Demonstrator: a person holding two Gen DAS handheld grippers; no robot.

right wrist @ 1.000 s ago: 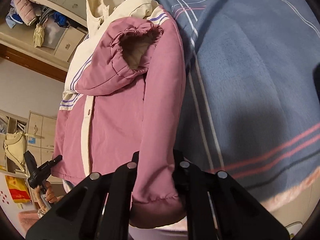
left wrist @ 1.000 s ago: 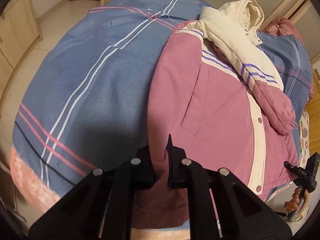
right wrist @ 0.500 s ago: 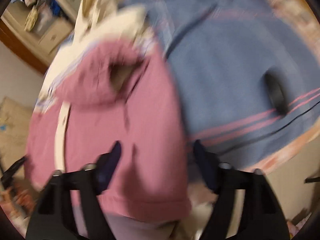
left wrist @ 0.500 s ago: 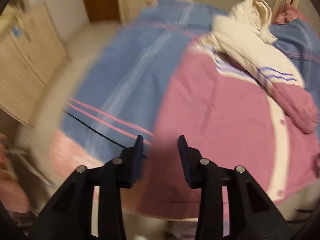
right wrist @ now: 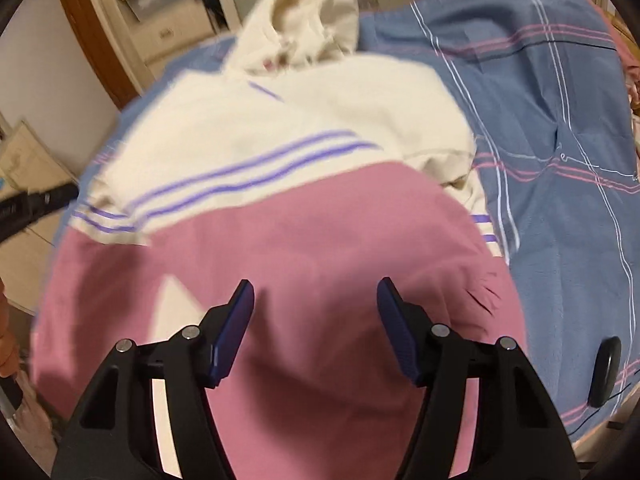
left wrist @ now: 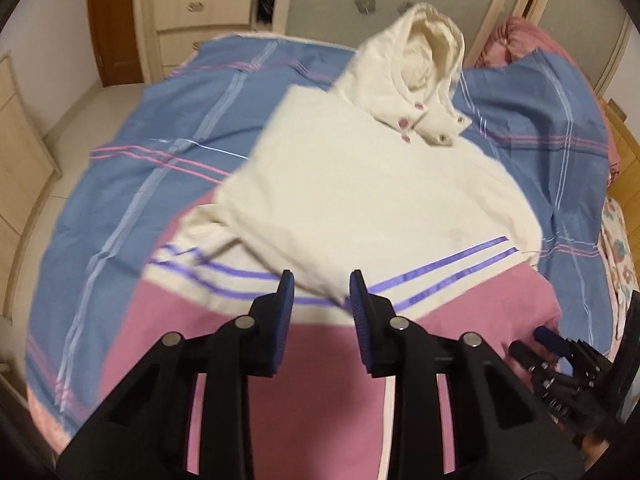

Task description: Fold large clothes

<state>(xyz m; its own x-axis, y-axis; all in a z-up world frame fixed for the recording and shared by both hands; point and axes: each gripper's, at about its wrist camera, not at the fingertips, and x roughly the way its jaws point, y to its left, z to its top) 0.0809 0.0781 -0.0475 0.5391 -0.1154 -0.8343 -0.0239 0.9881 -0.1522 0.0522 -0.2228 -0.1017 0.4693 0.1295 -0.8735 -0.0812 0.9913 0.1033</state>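
Pink and cream padded jacket (left wrist: 360, 184) lies spread on the blue striped bed (left wrist: 132, 184), hood (left wrist: 420, 60) far end | likely soft, puffy, light, slippery shell; best taken at hem or sleeve edge | left claw (left wrist: 322, 296) narrow, closing, empty | right claw (right wrist: 316, 308) wider, closing, empty above pink cloth

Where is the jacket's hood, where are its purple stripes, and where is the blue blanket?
hood (left wrist: 424, 56): left wrist view, on its cream opening.
purple stripes (right wrist: 256, 168): right wrist view, across the jacket's cream part.
blue blanket (left wrist: 160, 128): left wrist view, bare patch.
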